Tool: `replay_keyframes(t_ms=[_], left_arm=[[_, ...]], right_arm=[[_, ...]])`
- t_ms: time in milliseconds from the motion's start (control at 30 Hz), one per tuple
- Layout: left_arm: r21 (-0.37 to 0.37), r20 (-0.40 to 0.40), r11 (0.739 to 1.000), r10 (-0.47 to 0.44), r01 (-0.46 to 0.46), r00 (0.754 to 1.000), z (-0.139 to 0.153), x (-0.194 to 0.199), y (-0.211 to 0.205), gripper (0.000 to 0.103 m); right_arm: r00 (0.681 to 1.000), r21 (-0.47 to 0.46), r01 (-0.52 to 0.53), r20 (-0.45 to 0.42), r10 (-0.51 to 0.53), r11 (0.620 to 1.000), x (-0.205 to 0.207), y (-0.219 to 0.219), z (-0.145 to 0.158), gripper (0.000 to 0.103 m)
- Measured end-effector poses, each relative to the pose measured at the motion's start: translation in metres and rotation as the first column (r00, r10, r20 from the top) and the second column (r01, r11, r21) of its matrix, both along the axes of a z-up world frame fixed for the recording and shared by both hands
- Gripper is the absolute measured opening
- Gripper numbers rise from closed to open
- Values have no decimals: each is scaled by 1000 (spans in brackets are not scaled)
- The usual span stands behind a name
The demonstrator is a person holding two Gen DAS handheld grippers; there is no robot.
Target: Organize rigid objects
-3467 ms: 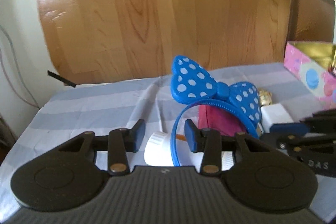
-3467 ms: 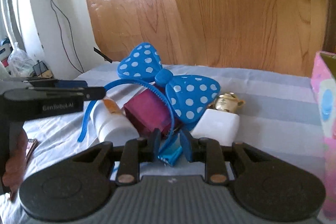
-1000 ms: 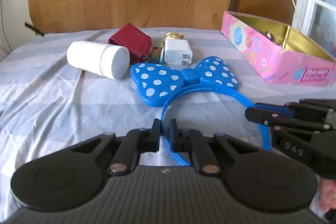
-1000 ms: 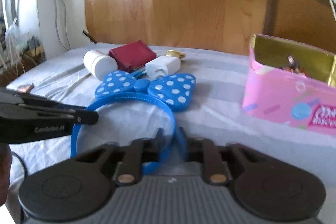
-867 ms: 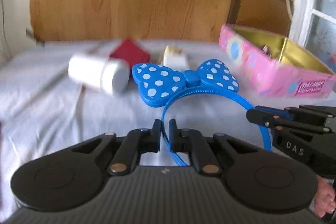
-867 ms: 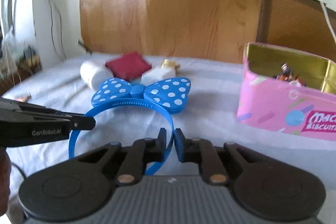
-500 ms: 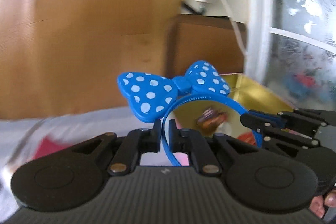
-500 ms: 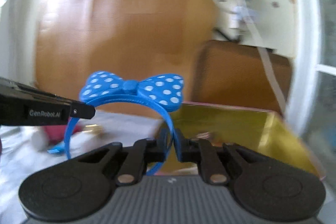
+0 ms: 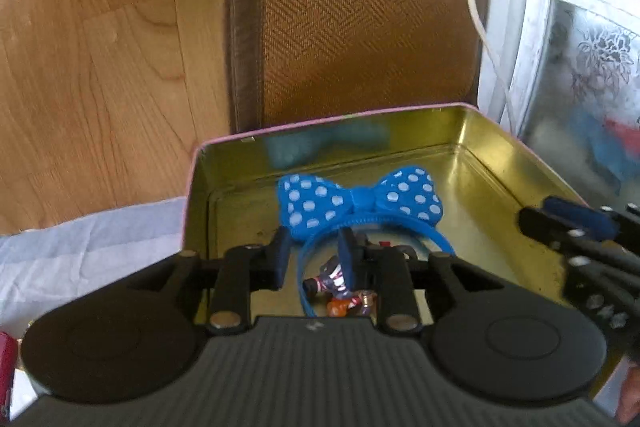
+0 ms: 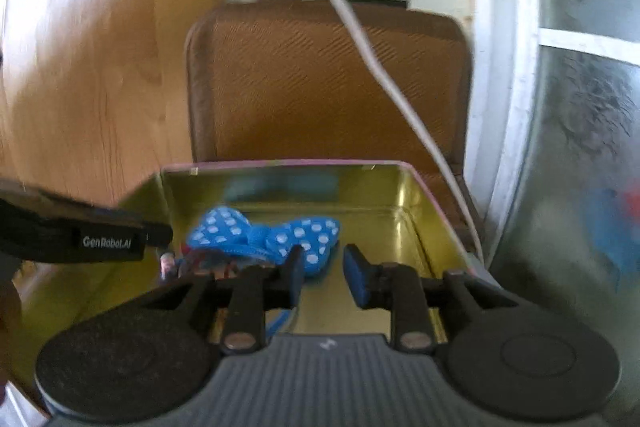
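The blue headband with a white-dotted bow (image 9: 360, 205) lies inside the pink tin with a gold inside (image 9: 472, 131), its band curving down between my left fingers. My left gripper (image 9: 312, 259) is open over the tin, jaws apart on either side of the band. My right gripper (image 10: 322, 275) is open too, hovering over the tin (image 10: 404, 187) just right of the bow (image 10: 264, 233). Small trinkets (image 9: 340, 287) lie under the band on the tin floor.
A brown woven chair back (image 9: 360, 27) stands behind the tin, with a white cable (image 9: 476, 23) hanging across it. A wooden panel (image 9: 100, 47) is at the left, a frosted window (image 9: 592, 67) at the right. Striped cloth (image 9: 80, 247) covers the table left of the tin.
Both grippers carried the headband from the table over into the tin, then opened and let it go. It now rests inside the tin.
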State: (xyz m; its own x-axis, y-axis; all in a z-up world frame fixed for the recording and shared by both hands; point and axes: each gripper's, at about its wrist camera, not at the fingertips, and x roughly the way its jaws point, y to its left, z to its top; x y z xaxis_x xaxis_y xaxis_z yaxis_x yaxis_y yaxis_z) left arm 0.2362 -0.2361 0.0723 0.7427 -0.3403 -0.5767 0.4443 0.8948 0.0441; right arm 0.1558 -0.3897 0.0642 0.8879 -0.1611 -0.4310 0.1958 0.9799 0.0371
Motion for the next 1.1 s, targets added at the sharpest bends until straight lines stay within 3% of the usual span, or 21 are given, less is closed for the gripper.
replay_keyframes(t_ms=[233, 367, 500, 567, 633, 700, 833, 967, 1100], left_arm=[[-18, 65, 999, 34, -33, 997, 22, -35, 36, 32], [-41, 117, 997, 75, -70, 990, 31, -65, 78, 42], [-37, 138, 990, 142, -138, 980, 30, -86, 126, 42], [-38, 138, 985, 169, -165, 976, 26, -97, 151, 43], [-58, 131, 981, 191, -184, 973, 21, -108, 174, 50], [-85, 118, 973, 222, -213, 968, 9, -122, 206, 65], [-85, 101, 945, 323, -315, 941, -19, -142, 266, 65], [-103, 1, 924, 371, -369, 928, -40, -148, 309, 64], [-111, 26, 912, 400, -395, 916, -39, -157, 315, 66]], right_arm=[[986, 72, -82, 154, 70, 994, -53, 9, 22, 23], [970, 72, -151, 204, 133, 986, -79, 45, 39, 25], [952, 44, -231, 218, 217, 972, -99, 94, 44, 26], [944, 55, -266, 215, 249, 962, -107, 116, 43, 31], [938, 75, -298, 209, 278, 952, -115, 137, 39, 37], [934, 68, -313, 202, 294, 947, -124, 160, 33, 37], [929, 89, -365, 110, 355, 927, -124, 204, 9, 38], [915, 34, -402, -4, 403, 915, -114, 250, -16, 38], [907, 78, -419, 5, 420, 904, -118, 270, -12, 38]])
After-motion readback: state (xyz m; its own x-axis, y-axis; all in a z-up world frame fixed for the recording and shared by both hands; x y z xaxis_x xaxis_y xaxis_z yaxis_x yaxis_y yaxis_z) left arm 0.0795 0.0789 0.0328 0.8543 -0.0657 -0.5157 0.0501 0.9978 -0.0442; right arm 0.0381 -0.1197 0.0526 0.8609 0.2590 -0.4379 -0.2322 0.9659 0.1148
